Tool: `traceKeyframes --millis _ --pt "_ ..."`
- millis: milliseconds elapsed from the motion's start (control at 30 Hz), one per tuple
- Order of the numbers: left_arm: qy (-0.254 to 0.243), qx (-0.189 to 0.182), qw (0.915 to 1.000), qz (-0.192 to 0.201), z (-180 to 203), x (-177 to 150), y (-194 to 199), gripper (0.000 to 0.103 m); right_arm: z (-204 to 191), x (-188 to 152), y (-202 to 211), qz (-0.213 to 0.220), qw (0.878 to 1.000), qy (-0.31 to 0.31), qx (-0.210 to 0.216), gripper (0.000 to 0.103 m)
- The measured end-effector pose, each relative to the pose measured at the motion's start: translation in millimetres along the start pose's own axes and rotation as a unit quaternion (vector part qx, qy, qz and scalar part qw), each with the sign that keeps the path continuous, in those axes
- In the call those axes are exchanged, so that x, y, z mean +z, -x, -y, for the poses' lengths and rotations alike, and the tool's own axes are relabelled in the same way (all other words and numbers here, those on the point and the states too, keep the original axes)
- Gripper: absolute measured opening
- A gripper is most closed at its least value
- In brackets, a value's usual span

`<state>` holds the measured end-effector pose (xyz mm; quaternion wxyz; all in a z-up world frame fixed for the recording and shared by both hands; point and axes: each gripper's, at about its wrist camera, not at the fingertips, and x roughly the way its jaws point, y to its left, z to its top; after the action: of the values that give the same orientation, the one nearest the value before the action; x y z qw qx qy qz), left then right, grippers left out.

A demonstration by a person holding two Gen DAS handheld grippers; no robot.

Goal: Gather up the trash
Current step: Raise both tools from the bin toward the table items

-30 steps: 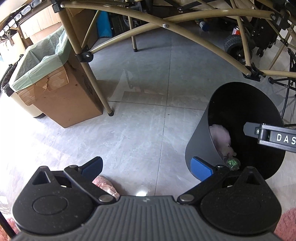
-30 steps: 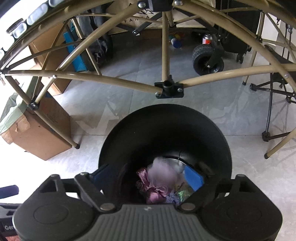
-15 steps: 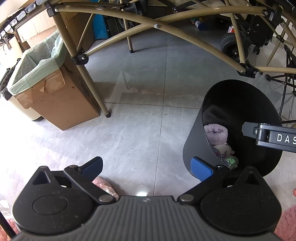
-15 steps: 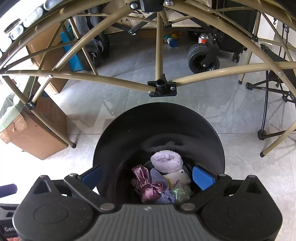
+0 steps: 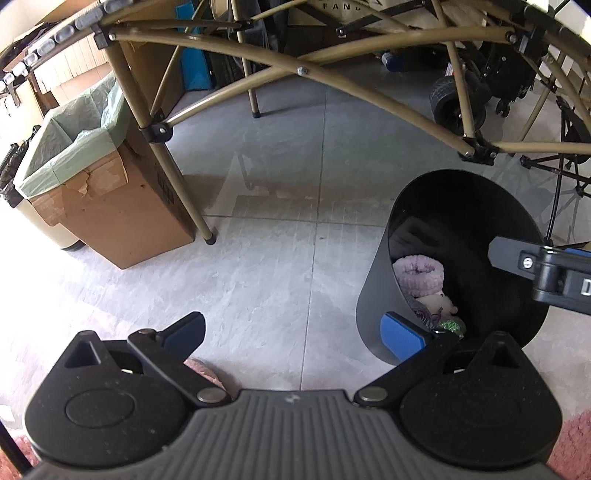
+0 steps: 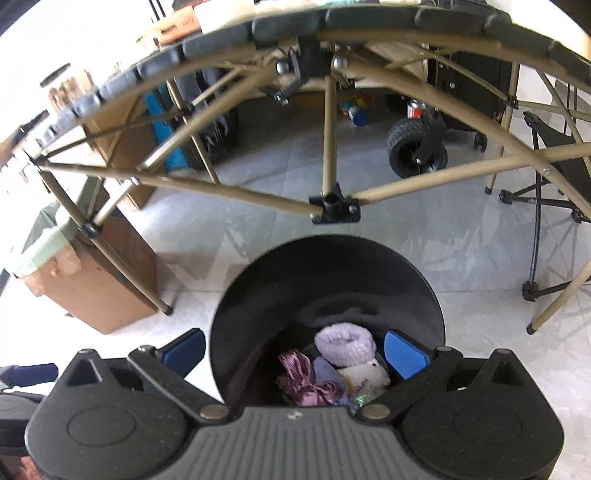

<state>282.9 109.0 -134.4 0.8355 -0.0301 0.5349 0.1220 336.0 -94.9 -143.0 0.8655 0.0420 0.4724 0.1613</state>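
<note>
Right wrist view: the floor (image 6: 424,236) is seen under a folding frame (image 6: 236,195), with the black bin (image 6: 325,280) standing on it. Inside the bin lie a lilac scrunchie (image 6: 345,341) and a satin bow (image 6: 303,380). The right gripper (image 6: 293,350) is held above the rim, fingers (image 6: 402,352) spread wide and empty; the drop is judged complete. The left gripper (image 5: 291,334) is likewise open and empty. Next, further trash must be located; a pink item (image 5: 205,371) lies below the left gripper.

"FAN" on the tan box (image 5: 354,9).

Grey tiled floor (image 5: 266,229), tan folding-table frame (image 6: 328,155), lined cardboard box (image 5: 110,206).
</note>
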Motion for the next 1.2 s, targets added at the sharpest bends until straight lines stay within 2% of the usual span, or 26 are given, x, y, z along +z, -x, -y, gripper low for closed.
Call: traceKeyframes --millis 300,533,867,1100,1200 --pt "0.004 -0.010 0.9988 0.049 3.6 -0.7 27.6 0.103 9.3 0.8 44.1 0.075 0.997 -0.006 0.006 0.103" --pt "0.017 -0.023 0.9937 0.108 6.4 3.4 61.3 0.103 14.0 3.4 84.3 0.143 0.990 -0.001 0.016 0.103" --pt "0.031 -0.048 0.9814 0.184 17.9 36.7 109.8 0.103 30.8 33.0 142.0 0.280 0.960 -0.006 0.020 0.103" --pt "0.030 -0.050 0.9714 0.230 40.4 76.7 131.0 0.103 59.1 73.9 156.6 0.320 0.945 -0.047 0.055 0.103" --pt "0.033 -0.055 0.9681 0.242 50.1 96.3 134.9 0.103 74.5 91.2 157.2 0.329 0.937 -0.074 0.092 0.103"
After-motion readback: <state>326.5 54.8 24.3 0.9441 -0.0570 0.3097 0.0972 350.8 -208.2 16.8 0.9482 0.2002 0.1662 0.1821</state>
